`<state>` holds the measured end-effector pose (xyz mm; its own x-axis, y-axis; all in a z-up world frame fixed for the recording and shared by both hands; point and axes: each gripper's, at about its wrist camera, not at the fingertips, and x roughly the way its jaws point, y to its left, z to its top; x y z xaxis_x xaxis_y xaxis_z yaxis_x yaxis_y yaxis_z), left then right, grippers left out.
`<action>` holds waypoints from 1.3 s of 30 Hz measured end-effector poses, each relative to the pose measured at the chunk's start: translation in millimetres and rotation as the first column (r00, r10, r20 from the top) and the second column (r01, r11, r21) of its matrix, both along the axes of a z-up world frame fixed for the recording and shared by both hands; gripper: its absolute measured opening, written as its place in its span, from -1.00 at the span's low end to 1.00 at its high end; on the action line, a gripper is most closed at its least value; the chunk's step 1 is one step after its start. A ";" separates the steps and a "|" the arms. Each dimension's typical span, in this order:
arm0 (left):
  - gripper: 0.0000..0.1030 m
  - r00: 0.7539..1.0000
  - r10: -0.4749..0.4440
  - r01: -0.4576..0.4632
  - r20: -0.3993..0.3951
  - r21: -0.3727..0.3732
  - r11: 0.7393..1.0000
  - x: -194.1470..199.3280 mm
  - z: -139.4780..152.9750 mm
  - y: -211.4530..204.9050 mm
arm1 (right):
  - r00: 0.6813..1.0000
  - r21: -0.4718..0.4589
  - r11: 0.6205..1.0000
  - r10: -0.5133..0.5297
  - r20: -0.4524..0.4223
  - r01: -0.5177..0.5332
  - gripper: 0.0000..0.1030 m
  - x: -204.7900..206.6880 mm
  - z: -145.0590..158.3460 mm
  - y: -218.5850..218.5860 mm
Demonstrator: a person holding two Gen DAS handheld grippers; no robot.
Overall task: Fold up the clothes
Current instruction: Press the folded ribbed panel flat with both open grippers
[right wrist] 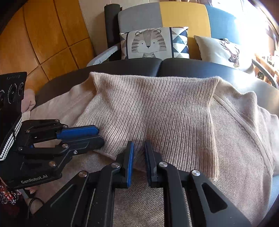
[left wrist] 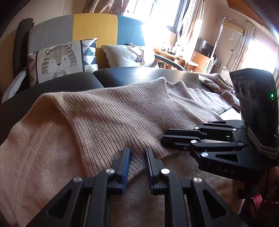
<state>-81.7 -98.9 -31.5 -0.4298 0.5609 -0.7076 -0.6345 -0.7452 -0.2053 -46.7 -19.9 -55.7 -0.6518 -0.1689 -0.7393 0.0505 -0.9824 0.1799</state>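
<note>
Left tongs [left wrist: 137,153]: narrow gap, ribbed hem of the sweater [left wrist: 108,111] pinched up between the pads [left wrist: 128,157]. From the right wrist view the left tongs [right wrist: 99,138] lie flat on the knit, fingers nearly together; fabric at the tips hard to confirm there.

Right tongs [right wrist: 138,148]: nearly closed, a ridge of the ribbed hem rises between the fingers. In the left view the right tongs [left wrist: 163,139] sit side-on at the hem edge, tips blend into the knit.

Sweater lies spread on the dark surface [left wrist: 132,75], ribbed panel folded over the plain body. Far sleeve [left wrist: 214,80] bunched at the right, partly hidden behind the right tongs' body.

Behind: sofa [right wrist: 183,15], tiger cushion [right wrist: 150,43], deer cushion [right wrist: 225,50]. Window glare washes out the far right.
</note>
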 end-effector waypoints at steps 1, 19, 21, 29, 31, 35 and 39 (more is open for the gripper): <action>-0.66 1.000 0.017 -0.017 0.004 0.010 1.000 -1.9 4.5 0.2 | 1.000 0.001 1.000 0.000 -0.002 0.000 -0.73 0.8 0.4 -0.6; -0.23 0.958 0.229 -0.265 -0.174 -0.220 0.939 -102.7 5.8 -17.2 | 1.000 -0.066 0.998 -0.002 -0.008 0.002 -0.75 -4.8 1.3 7.5; -0.17 0.965 0.256 -0.260 -0.057 -0.093 0.961 -115.9 8.4 -40.4 | 1.000 -0.072 0.997 -0.003 -0.008 0.003 -0.75 -4.6 1.4 8.2; -0.20 0.932 0.361 -0.360 0.045 -0.014 0.933 -129.4 9.8 -81.0 | 1.000 -0.071 0.997 -0.004 -0.010 0.003 -0.75 -4.1 1.8 7.9; -0.19 0.934 0.356 -0.354 0.013 -0.081 0.932 -130.8 4.5 -82.7 | 1.000 -0.073 0.997 -0.004 -0.011 0.003 -0.75 -3.8 1.7 8.2; -0.28 0.891 0.453 -0.452 0.023 -0.037 0.891 -125.5 16.7 -89.6 | 1.000 -0.077 0.997 -0.005 -0.012 0.004 -0.75 -3.9 1.6 8.8; -0.26 0.902 0.430 -0.423 -0.048 0.107 0.900 -79.2 48.6 -42.1 | 1.000 -0.091 0.996 -0.011 -0.021 0.009 -0.75 -3.5 2.6 11.4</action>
<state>-161.0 -140.9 17.1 -0.6876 0.3738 -0.6224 -0.2750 -0.9275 -0.2532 -50.2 -8.5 -53.1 -0.6690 -0.2285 -0.7073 0.0456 -0.9624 0.2677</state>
